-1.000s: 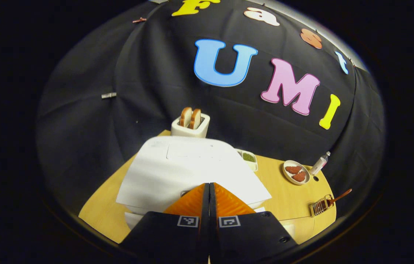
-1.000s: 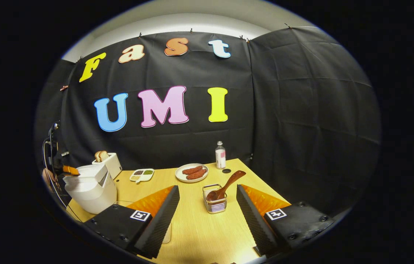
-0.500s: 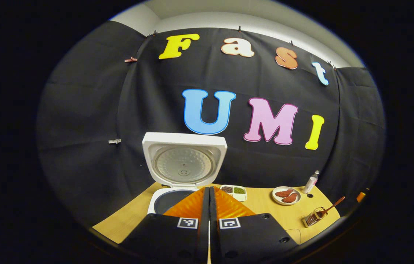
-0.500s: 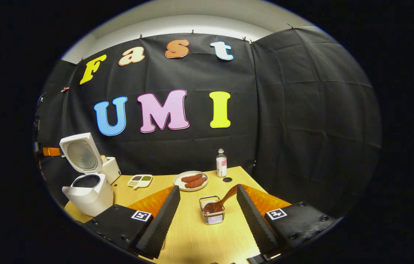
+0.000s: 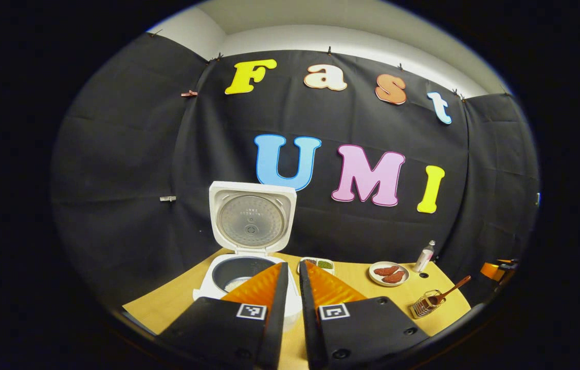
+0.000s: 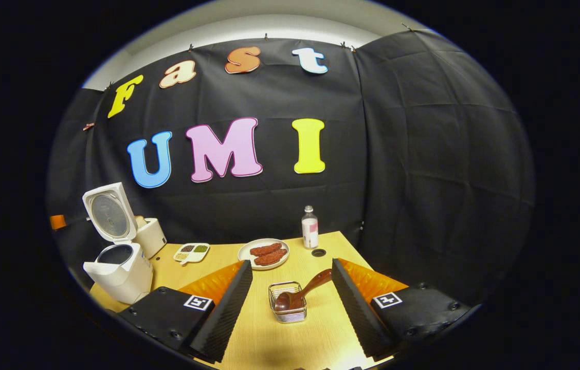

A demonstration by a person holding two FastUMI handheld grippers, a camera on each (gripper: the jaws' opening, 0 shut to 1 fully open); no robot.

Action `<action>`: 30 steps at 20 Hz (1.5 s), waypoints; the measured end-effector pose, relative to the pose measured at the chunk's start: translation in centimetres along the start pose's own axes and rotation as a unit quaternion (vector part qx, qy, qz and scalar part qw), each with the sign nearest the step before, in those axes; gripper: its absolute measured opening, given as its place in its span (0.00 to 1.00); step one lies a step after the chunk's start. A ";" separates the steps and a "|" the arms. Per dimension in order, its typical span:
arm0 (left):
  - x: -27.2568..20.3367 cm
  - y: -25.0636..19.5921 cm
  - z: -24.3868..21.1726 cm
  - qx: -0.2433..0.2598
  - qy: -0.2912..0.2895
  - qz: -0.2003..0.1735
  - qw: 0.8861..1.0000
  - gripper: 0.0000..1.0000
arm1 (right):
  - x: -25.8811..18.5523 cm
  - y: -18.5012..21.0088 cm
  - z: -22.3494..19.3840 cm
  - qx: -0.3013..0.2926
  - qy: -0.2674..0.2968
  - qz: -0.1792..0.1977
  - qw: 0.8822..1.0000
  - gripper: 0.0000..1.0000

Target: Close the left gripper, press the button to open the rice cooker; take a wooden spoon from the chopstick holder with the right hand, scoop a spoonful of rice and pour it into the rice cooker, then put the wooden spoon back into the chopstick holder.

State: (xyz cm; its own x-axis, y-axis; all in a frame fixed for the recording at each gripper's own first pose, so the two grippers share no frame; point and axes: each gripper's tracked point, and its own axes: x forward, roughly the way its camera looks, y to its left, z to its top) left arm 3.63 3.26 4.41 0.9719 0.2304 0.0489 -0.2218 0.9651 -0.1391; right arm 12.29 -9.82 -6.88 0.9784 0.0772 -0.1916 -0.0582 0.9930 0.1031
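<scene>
The white rice cooker (image 5: 249, 277) stands with its lid (image 5: 252, 221) swung upright and the dark inner pot (image 5: 238, 275) exposed. My left gripper (image 5: 290, 267) hovers just in front of the pot, its fingers parted by a narrow gap and holding nothing. The cooker (image 6: 118, 267) is at the table's left in the right gripper view. The wooden spoon (image 6: 304, 292) leans bowl-down in the wire chopstick holder (image 6: 287, 311). My right gripper (image 6: 291, 264) is wide open just short of the holder, which sits between the lines of its two fingers. The holder (image 5: 425, 304) is at the far right in the left gripper view.
A toaster (image 6: 149, 236) stands behind the cooker. Along the back of the wooden table (image 6: 269, 344) lie a sectioned dish of grains (image 6: 192, 252), a plate of sausages (image 6: 264, 253) and a small bottle (image 6: 309, 227). A round hole (image 6: 318, 253) is near the bottle.
The cooker lid went from closed to fully upright. My left gripper drew back from the cooker and its fingers parted slightly. My right gripper moved closer to the holder.
</scene>
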 end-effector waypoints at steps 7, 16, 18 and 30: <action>-2.4 -1.3 -0.6 -0.002 -0.001 0.039 0.999 0.92 | 3.6 -2.2 -4.2 0.015 0.059 0.020 0.998 0.97; -5.0 -3.4 -3.9 0.045 0.036 0.072 0.996 0.94 | 9.7 -3.7 -10.7 0.057 0.145 0.021 0.987 0.99; -5.4 -3.6 -4.5 0.037 0.046 0.079 0.995 0.94 | 10.9 -3.6 -11.8 0.072 0.158 0.022 0.985 0.99; -6.8 -5.0 -7.5 0.039 0.087 0.096 0.991 0.94 | 14.9 -1.8 -12.6 0.137 0.172 0.049 0.974 0.55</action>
State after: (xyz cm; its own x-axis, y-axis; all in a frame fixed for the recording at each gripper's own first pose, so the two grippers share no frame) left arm -1.30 -4.06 -2.65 0.9084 0.3924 -0.1441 -0.4030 0.9137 -0.0526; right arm 24.49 -9.35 -22.19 0.8443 0.2423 -0.4779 -0.0464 0.9216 0.3852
